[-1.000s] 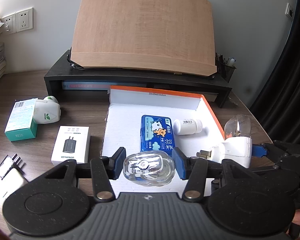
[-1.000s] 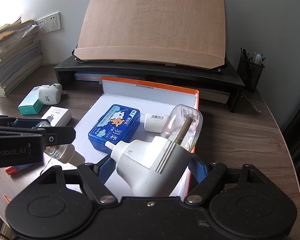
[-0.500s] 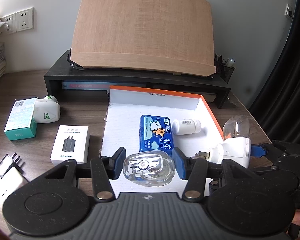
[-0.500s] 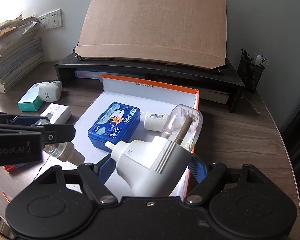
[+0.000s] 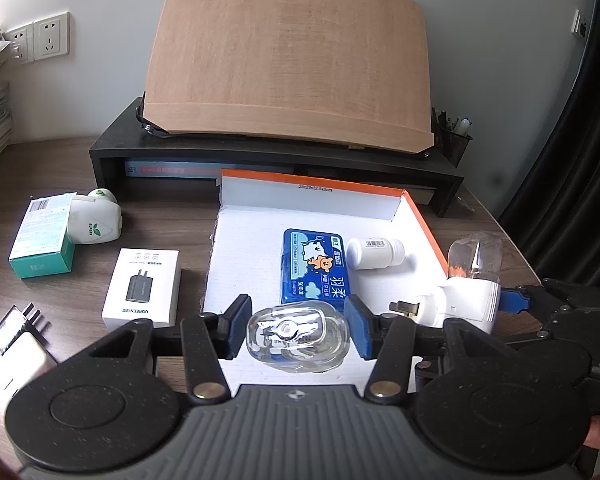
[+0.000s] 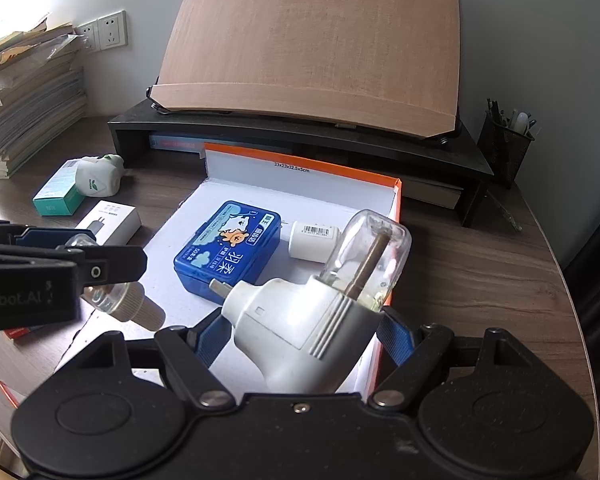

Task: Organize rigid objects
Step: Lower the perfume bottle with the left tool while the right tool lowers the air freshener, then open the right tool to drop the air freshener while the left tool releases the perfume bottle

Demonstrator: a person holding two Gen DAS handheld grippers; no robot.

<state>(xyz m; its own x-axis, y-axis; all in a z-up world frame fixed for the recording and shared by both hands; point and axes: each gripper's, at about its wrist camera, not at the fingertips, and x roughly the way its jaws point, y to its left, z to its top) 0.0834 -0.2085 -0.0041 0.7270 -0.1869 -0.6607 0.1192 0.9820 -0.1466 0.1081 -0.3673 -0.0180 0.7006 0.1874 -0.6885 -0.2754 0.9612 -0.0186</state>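
Bare white floor along the near and left parts of the open box (image 5: 260,240); blue tin (image 5: 314,270) and white bottle (image 5: 374,253) fill its middle, black riser (image 5: 112,152) blocks behind

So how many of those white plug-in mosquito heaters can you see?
2. One white plastic plug-in heater with a clear bottle is gripped by the right gripper; another white heater lies on the desk by the teal box. Others may be hidden.

Two grippers: the left gripper (image 5: 298,330) and the right gripper (image 6: 302,340). Two white plug-in vaporizers (image 6: 300,328) (image 5: 94,222), one loose clear refill bottle (image 5: 298,336), one blue tin (image 5: 314,272), one white pill bottle (image 5: 376,253). Two small boxes, one teal box (image 5: 42,246) and one charger box (image 5: 144,286), one orange-edged tray (image 5: 312,200), one pen cup (image 6: 504,146), two wall sockets (image 5: 51,36) (image 5: 19,45).
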